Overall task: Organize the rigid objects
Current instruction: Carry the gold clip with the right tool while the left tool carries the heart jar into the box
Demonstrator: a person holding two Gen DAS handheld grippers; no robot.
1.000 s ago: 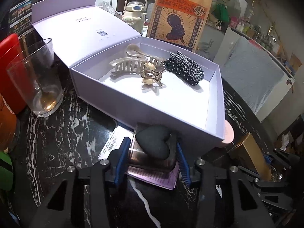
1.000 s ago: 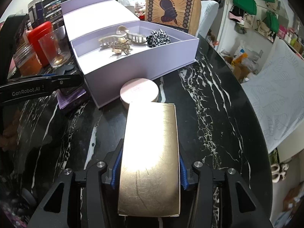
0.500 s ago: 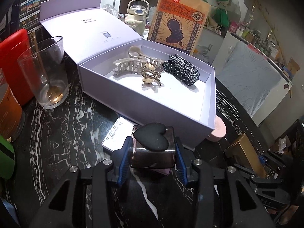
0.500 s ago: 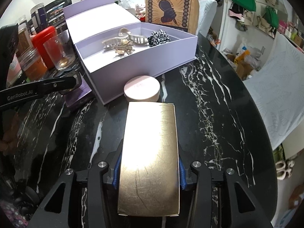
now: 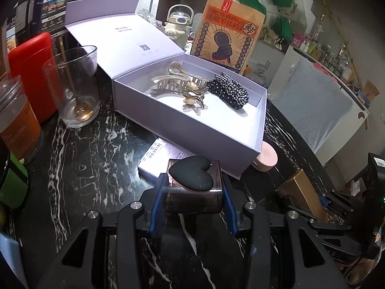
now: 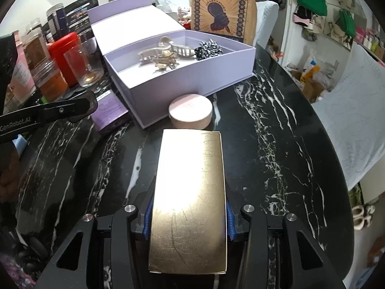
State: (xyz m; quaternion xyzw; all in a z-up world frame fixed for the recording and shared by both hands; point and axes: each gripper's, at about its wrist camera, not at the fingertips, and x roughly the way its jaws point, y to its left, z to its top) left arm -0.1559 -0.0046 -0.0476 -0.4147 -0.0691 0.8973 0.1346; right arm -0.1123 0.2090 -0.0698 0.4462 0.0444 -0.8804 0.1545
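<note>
Left gripper (image 5: 192, 197) fingers clench a heart-capped perfume bottle (image 5: 192, 183); right gripper (image 6: 187, 216) fingers grasp a gold box (image 6: 189, 200). Both hover over the surface (image 6: 264, 144) before the open lavender box (image 5: 192, 125). Next, probably lift each over its front wall.

Hair clips (image 5: 179, 84) and scrunchie (image 5: 228, 89) inside open box (image 5: 187, 130); round tin (image 6: 190, 111) just before it, glass (image 5: 74, 86) left.
</note>
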